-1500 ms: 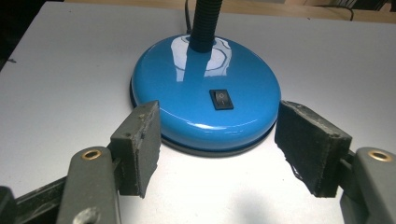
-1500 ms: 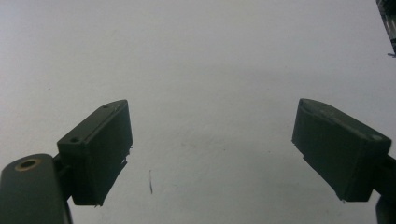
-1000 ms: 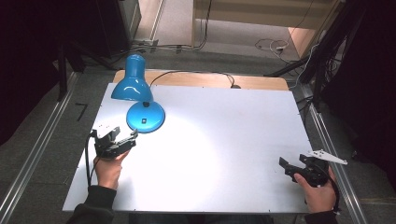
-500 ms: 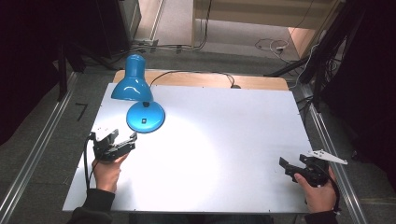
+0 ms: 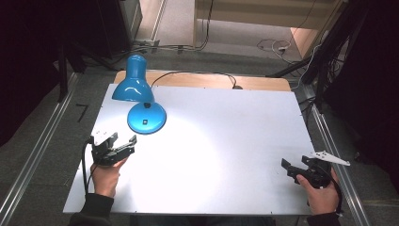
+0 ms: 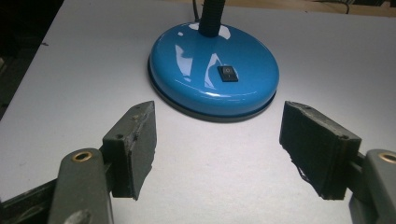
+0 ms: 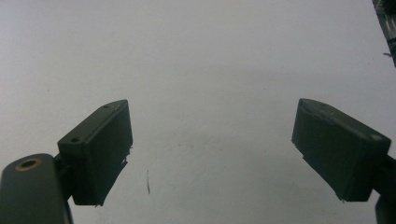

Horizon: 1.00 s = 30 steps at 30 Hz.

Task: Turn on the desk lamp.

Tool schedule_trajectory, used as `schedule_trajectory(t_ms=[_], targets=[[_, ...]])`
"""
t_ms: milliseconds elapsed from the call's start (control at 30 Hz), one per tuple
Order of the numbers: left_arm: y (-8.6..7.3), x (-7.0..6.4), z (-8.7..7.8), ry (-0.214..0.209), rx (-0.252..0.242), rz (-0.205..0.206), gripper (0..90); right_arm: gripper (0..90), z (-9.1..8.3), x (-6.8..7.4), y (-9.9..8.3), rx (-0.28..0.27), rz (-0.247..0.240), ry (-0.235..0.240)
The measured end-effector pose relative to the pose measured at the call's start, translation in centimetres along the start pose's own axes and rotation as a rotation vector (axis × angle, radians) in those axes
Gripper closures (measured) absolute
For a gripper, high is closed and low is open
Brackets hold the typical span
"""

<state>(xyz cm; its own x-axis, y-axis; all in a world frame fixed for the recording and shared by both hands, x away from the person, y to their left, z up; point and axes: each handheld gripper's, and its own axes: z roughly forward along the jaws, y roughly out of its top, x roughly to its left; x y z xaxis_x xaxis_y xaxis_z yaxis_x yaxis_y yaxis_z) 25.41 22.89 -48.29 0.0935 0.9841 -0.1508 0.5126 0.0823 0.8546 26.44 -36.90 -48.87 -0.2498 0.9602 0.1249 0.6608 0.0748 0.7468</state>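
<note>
2 grippers, left (image 5: 123, 146) and right (image 5: 294, 169), fingers spread, empty; blue lamp (image 5: 146, 117) just beyond the left one

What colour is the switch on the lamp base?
Black; the switch on the blue lamp base shows best in the left gripper view.

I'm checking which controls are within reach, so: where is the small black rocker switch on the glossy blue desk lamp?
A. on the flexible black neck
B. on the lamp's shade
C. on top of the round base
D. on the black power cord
C: the left gripper view shows the small black rocker switch set into the top of the glossy blue desk lamp's round base, in front of the neck.
</note>
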Motion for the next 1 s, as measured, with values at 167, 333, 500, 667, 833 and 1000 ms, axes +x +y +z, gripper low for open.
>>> schedule_trajectory(t_ms=[167,333,500,667,833,1000], targets=[[-0.1,0.0,-0.1,0.0,0.0,-0.001,27.4,10.7,0.0,0.0,0.0,-0.004,-0.004,-0.001],[-0.1,0.0,-0.3,-0.002,0.004,0.003,26.3,10.7,0.0,0.0,0.0,-0.002,-0.004,-0.001],[-0.2,-0.2,-0.5,-0.005,0.002,0.009,26.3,10.7,0.0,0.0,0.0,0.0,0.0,-0.002],[-0.4,-0.3,-0.9,-0.011,0.005,0.017,26.3,10.7,0.0,0.0,0.0,-0.003,-0.006,-0.002],[-0.6,-0.3,-1.2,-0.013,0.009,0.021,26.2,10.7,0.0,0.0,0.0,-0.002,-0.003,-0.002],[-0.9,-0.2,-1.6,-0.011,0.013,0.021,26.1,10.8,0.0,0.0,0.0,-0.005,-0.006,-0.002]])
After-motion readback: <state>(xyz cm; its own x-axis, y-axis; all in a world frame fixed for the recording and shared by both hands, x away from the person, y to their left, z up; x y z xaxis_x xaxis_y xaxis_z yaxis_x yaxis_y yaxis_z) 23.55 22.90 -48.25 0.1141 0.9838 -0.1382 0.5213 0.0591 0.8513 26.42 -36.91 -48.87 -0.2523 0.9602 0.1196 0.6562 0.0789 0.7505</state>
